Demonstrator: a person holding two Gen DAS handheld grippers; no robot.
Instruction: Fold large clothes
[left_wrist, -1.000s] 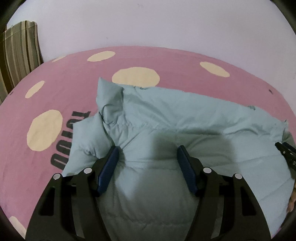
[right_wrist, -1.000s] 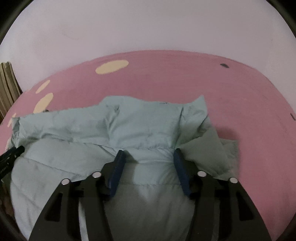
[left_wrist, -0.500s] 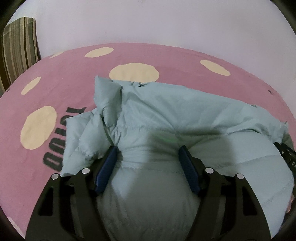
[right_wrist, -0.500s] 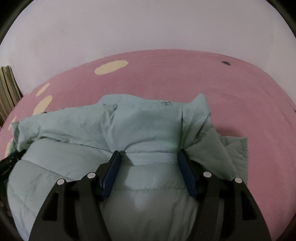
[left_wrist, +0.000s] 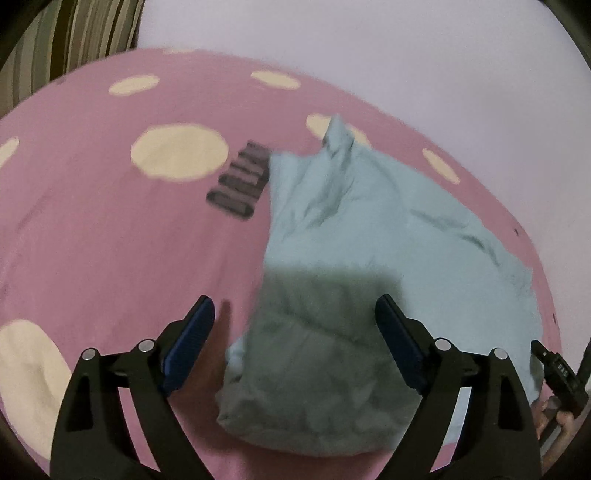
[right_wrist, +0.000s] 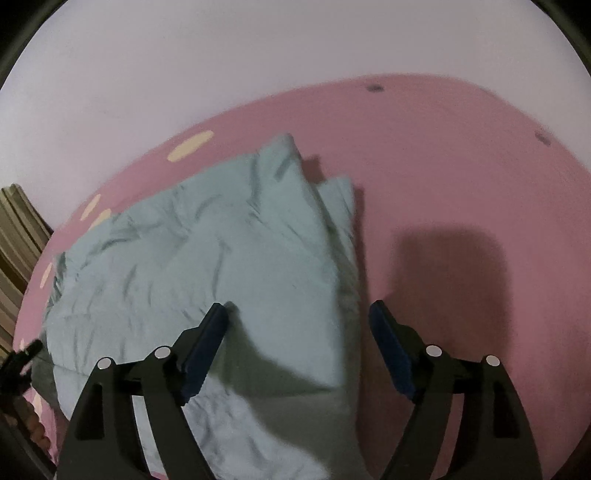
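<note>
With both jaws just opened wide and empty, the left gripper (left_wrist: 295, 343) and right gripper (right_wrist: 297, 341) should retreat cleanly from the folded pale-blue puffer jacket (left_wrist: 369, 258) lying between them, without snagging its edges.

Right tongs (right_wrist: 295, 321) gape, just widened, above folded jacket (right_wrist: 207, 258).
</note>
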